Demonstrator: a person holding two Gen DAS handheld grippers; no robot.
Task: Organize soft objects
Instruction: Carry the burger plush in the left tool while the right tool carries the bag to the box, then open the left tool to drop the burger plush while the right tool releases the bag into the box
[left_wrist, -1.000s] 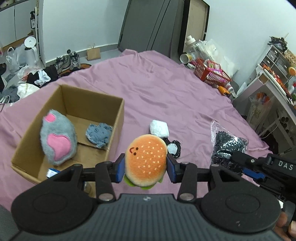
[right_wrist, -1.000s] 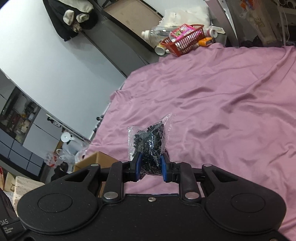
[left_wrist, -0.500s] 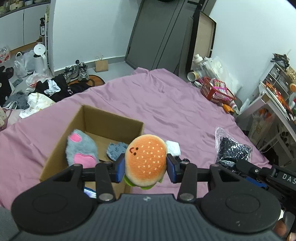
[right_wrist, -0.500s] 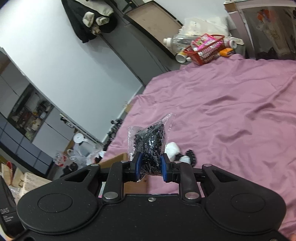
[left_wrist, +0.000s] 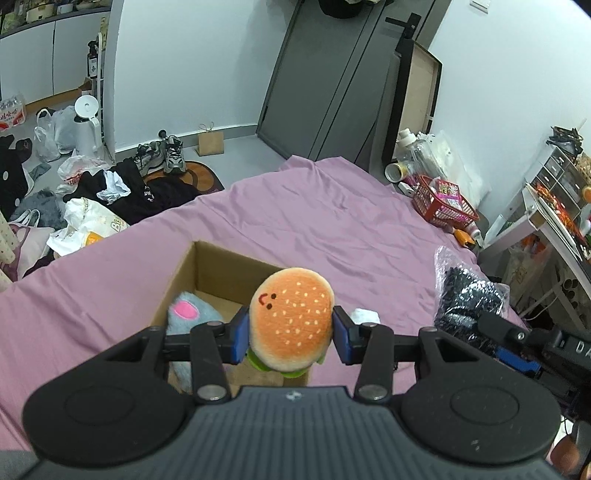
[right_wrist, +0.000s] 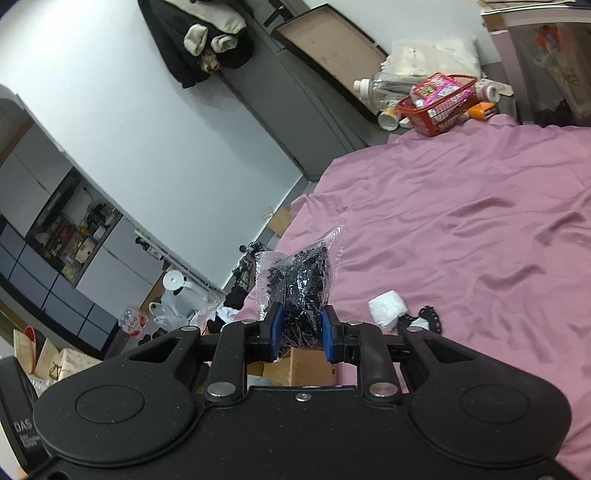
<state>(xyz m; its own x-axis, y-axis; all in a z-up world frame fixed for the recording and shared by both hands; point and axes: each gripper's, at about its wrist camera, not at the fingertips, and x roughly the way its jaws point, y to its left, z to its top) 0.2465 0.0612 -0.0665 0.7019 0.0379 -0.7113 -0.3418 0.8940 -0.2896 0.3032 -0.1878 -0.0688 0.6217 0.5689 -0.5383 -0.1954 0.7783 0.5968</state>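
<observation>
Left hand-held gripper (left_wrist: 290, 334) clamps the burger plush (left_wrist: 290, 319) above the cardboard box (left_wrist: 207, 275); right hand-held gripper (right_wrist: 301, 334) pinches the bead bag (right_wrist: 297, 284) beside the box. Next, I'd say: release the plush inside.

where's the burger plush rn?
Left wrist view: the burger plush is clamped in the left gripper, held in front of the cardboard box on the purple bedsheet.
</observation>
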